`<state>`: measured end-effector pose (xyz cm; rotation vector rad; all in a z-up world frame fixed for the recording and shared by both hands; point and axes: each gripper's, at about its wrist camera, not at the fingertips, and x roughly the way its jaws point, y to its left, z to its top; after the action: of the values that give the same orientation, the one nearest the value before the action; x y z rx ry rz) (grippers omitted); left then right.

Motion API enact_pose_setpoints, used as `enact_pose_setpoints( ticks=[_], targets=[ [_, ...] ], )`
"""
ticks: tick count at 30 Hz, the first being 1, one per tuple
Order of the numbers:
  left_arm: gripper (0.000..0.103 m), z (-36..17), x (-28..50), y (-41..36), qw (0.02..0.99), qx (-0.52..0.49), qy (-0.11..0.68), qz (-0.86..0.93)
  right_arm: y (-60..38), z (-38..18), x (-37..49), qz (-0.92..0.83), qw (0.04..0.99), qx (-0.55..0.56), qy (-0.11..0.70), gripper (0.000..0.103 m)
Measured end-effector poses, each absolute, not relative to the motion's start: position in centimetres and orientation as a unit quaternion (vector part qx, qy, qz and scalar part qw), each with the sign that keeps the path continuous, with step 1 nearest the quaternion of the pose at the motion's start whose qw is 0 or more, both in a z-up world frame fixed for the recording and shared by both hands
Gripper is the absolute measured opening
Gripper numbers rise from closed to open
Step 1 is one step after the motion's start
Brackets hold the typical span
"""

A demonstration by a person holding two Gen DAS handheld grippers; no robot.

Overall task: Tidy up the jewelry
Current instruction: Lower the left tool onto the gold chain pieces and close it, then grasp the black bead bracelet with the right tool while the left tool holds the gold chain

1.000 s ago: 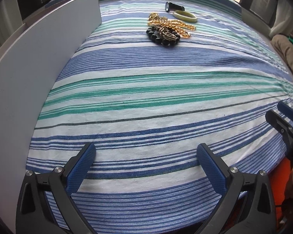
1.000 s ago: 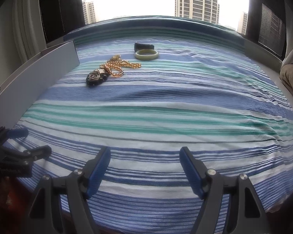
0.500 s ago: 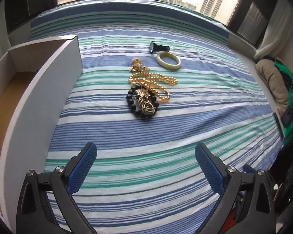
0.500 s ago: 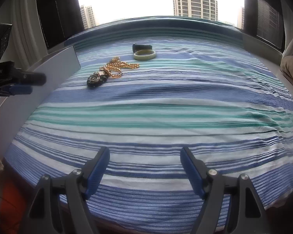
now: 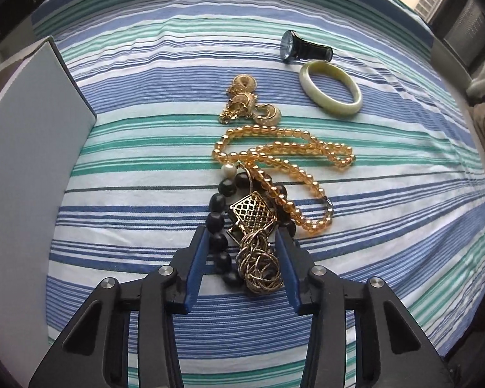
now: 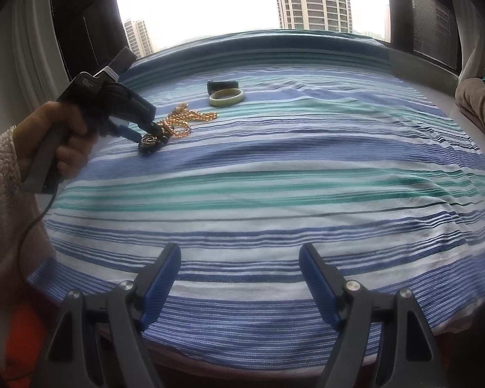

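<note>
1. A white box (image 5: pixel 32 168) stands at the far left of the striped bedsheet (image 5: pixel 145 168), its tall side wall facing the jewelry.
2. The left gripper (image 5: pixel 242 252) is down at the sheet with its blue fingers (image 5: pixel 197 265) partly closed around a tangle: a dark bead bracelet (image 5: pixel 218 216) and a gold chain with a lattice pendant (image 5: pixel 253 216) lie between them. Whether the pads actually press on the pieces I cannot tell.
3. Beyond the tangle, an amber bead necklace (image 5: pixel 284 155) loops across the sheet, overlapping the dark beads.
4. Farther back lie gold earrings (image 5: pixel 249 103) in a small cluster.
5. To the right of these sit a pale green bangle (image 5: pixel 331 89) and, just behind it, a black watch (image 5: pixel 304 48), lying on its side.
6. In the right wrist view, the left hand (image 6: pixel 58 135) holds its tool over the same pile (image 6: pixel 152 140).
7. The right gripper (image 6: pixel 239 278) hovers near the sheet's front edge, its jaws wide apart and holding nothing, well apart from the jewelry.
</note>
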<state>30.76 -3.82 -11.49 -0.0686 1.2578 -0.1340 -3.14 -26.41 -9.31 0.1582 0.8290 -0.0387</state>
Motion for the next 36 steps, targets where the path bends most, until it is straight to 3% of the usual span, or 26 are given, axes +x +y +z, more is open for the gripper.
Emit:
enact_pose_setpoints(
  ticks=[3,9,10,22,28,29,31,36],
  targets=[
    [0.021,-11.3,30.7,-3.5,0.808,-0.043,0.584,-0.066,-27.1,-9.6,-3.0,-0.026,0.910,0.086,0.406,0.077],
    [0.016,-9.0,28.8,-2.0,0.795,-0.114,0.582,-0.124,-27.6,-9.5,-3.1,-0.035,0.909,0.088,0.405,0.077],
    [0.010,-8.7,28.1,-1.7,0.791,-0.125,0.584,-0.134,-27.6,-9.4,-3.2,-0.036,0.910,0.087,0.405,0.077],
    [0.010,-6.5,17.4,6.6,0.791,-0.203,0.558,-0.147,-26.5,-8.5,-2.5,-0.008,0.911,0.081,0.405,0.077],
    [0.010,-6.1,15.0,8.8,0.808,-0.203,0.539,-0.122,-25.9,-6.8,4.7,0.095,0.884,0.160,0.429,0.077],
    [0.010,-6.0,14.8,8.9,0.811,-0.200,0.537,-0.119,-25.4,-6.6,6.8,0.115,0.874,0.172,0.440,0.075],
    [0.010,-5.7,14.0,9.3,0.816,-0.197,0.531,-0.114,-23.3,-6.4,11.3,0.161,0.858,0.173,0.456,0.052],
    [0.010,-4.9,12.8,10.0,0.832,-0.179,0.518,-0.091,-16.5,-7.8,20.8,0.183,0.828,0.108,0.519,0.042]
  ],
)
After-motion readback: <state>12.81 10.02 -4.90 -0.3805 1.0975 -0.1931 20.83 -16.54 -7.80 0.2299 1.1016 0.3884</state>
